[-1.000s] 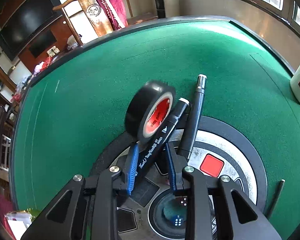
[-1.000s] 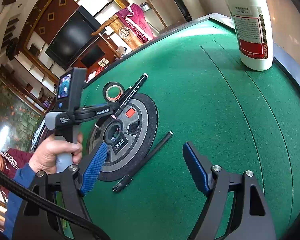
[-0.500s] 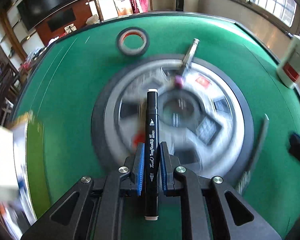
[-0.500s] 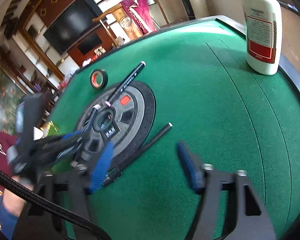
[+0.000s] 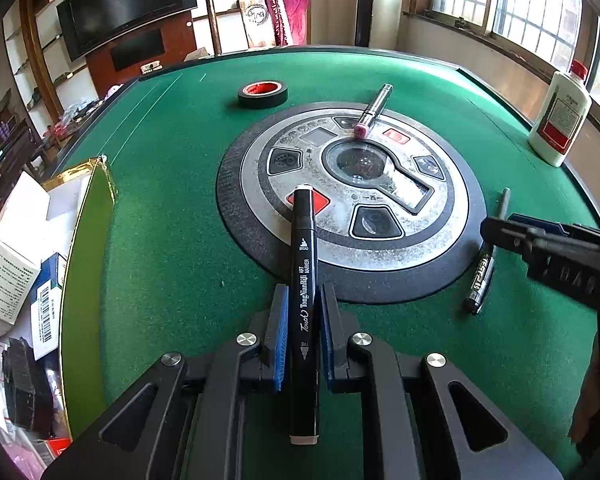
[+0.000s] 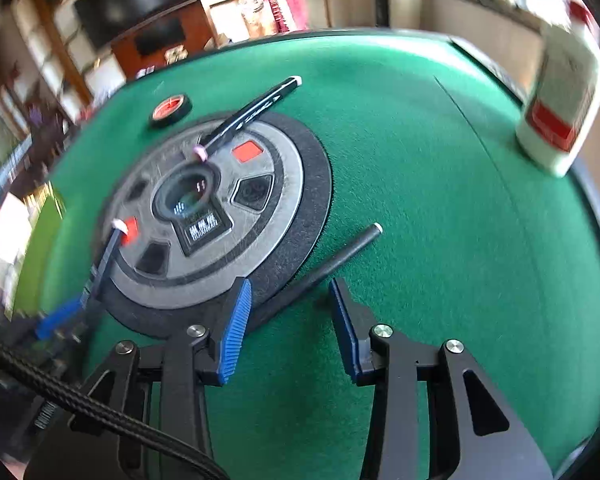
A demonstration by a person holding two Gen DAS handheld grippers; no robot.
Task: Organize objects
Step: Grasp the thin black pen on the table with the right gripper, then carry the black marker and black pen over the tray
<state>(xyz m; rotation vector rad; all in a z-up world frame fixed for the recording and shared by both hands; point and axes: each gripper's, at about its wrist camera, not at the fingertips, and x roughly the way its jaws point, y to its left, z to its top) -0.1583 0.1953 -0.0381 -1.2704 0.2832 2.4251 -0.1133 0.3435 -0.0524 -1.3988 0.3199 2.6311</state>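
marker (image 5: 305,280): light, stiff, smooth-barrelled; clenched mid-barrel in left gripper (image 5: 303,332), above the green table (image 5: 172,200).
pen (image 6: 320,270): thin, slippery; lying beside the round panel, between the closing jaws of right gripper (image 6: 290,320), not yet pinched.

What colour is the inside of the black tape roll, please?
Red, clearest in the left wrist view: black tape roll.

Daylight enters from windows (image 5: 512,4) at upper right; scene bright, glare on the silver centre console (image 5: 348,196). Left wrist view sharp; right wrist view motion-blurred, worst at the white bottle (image 6: 560,100). Strong fisheye bending and dark vignetting at edges.
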